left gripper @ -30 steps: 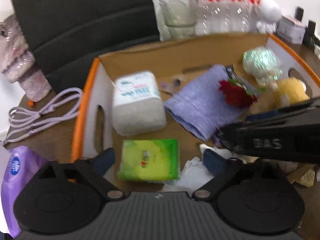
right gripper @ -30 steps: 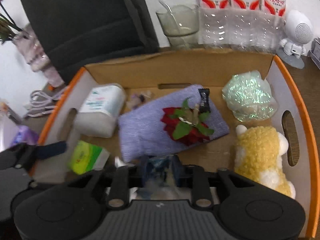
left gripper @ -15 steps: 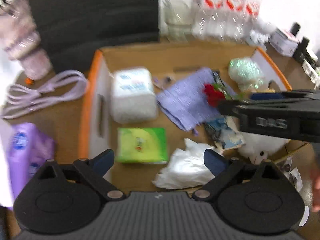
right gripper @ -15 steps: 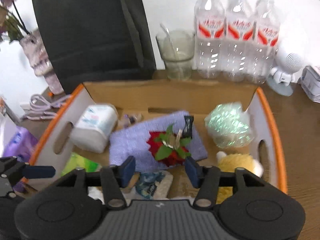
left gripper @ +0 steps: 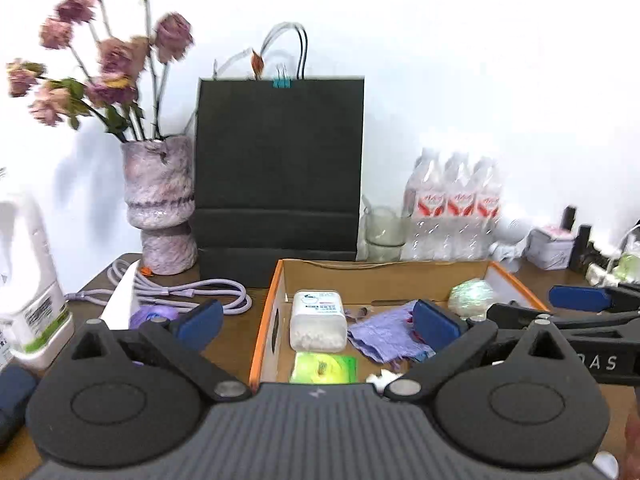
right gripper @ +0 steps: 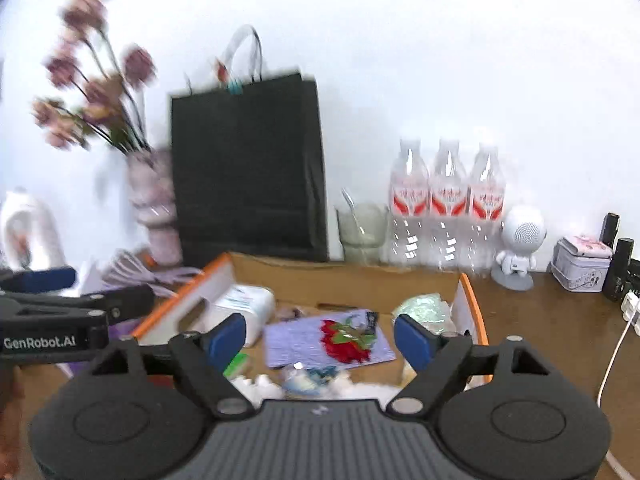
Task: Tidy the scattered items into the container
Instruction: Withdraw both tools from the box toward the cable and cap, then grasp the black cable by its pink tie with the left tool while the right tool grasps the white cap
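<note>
The cardboard box with orange edges [left gripper: 267,312] [right gripper: 468,304] holds a white tub [left gripper: 318,320] [right gripper: 244,308], a green packet [left gripper: 323,367], a purple cloth [left gripper: 384,334] [right gripper: 304,336] with a red flower [right gripper: 344,342], a shiny green ball [left gripper: 472,298] [right gripper: 424,308], a blue-printed packet [right gripper: 308,378] and white tissue [right gripper: 260,386]. My left gripper [left gripper: 316,322] is open and empty, raised in front of the box. My right gripper [right gripper: 320,338] is open and empty, also above the box's near side. Each gripper shows from the side in the other's view.
A purple cable [left gripper: 192,292] and a purple packet [left gripper: 154,314] lie left of the box. Behind stand a black paper bag [left gripper: 280,176], a flower vase [left gripper: 160,208], a glass [right gripper: 362,236], three water bottles [right gripper: 448,204], a white robot figure [right gripper: 518,248] and a tin [right gripper: 582,264]. A white jug [left gripper: 24,280] is far left.
My right gripper opened and let go of the blue-printed packet into the box. Both grippers then rose and drew back from the box, so the views now show the wall and bag.
</note>
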The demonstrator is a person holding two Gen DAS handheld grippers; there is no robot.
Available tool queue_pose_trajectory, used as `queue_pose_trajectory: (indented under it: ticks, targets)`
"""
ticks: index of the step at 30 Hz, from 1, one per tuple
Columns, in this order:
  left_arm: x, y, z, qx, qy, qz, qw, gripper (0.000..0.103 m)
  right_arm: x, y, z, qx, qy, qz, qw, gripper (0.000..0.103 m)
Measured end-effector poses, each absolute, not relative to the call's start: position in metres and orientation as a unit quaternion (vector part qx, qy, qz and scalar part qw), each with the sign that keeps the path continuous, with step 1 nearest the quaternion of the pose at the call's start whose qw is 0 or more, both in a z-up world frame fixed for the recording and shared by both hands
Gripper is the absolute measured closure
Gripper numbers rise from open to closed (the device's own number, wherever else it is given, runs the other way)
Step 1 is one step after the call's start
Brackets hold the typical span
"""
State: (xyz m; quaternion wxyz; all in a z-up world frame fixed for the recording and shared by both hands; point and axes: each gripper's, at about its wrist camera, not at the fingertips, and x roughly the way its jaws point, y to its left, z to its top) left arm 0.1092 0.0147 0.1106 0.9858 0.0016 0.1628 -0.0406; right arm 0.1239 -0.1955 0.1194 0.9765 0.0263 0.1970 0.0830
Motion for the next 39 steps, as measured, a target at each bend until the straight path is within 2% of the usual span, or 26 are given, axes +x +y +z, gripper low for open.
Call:
queue_pose_trajectory:
  ticks: [2,5,9,13,16,19,23,31,34,36,37,38,39]
  targets:
    - [0.081,0.018,0.108,-0.008,0.127,-0.024,0.992,0.000,0.101,-0.199,0.117,0.038,0.178,0.083,0.980,0.025]
    - [0.047,0.023,0.105,-0.015,0.116,-0.027,0.993,0.000,0.066,-0.197,0.116,0.025,0.152,0.086,0.984,0.025]
    - [-0.015,0.029,0.093,-0.015,0.141,0.009,0.990,0.000,0.005,-0.192,0.108,-0.004,0.181,0.066,0.981,0.023]
    - [-0.096,0.030,0.066,-0.049,0.152,0.010,0.987,0.000,-0.085,-0.201,0.082,0.033,0.206,0.080,0.975,0.023]
    - [-0.128,0.019,0.051,-0.039,0.198,-0.023,0.979,0.000,-0.133,-0.201,0.062,0.036,0.241,0.087,0.966,0.024]
    - [-0.142,0.004,0.053,-0.009,0.188,-0.038,0.981,0.000,-0.150,-0.199,0.059,0.025,0.243,0.081,0.966,0.025]
    - [-0.142,-0.003,0.058,0.010,0.174,-0.042,0.984,0.000,-0.150,-0.207,0.067,0.037,0.219,0.066,0.973,0.027]
    - [-0.127,-0.009,0.044,0.010,0.206,-0.062,0.977,0.000,-0.140,-0.217,0.056,0.045,0.233,0.055,0.970,0.027]
    - [-0.089,-0.018,0.059,0.031,0.193,-0.122,0.973,0.000,-0.119,-0.225,0.052,0.013,0.234,0.047,0.971,0.029]
    - [-0.054,-0.037,0.070,0.081,0.181,-0.158,0.967,0.001,-0.096,-0.234,0.049,-0.001,0.251,0.026,0.968,0.029]
    - [-0.037,-0.049,0.071,0.108,0.182,-0.177,0.961,0.002,-0.084,-0.240,0.048,0.002,0.261,0.011,0.965,0.029]
    - [-0.016,-0.061,0.070,0.132,0.193,-0.205,0.950,0.009,-0.074,-0.245,0.047,0.007,0.268,0.003,0.963,0.029]
    - [0.004,-0.072,0.066,0.151,0.214,-0.232,0.937,0.021,-0.065,-0.250,0.045,0.012,0.273,-0.001,0.962,0.029]
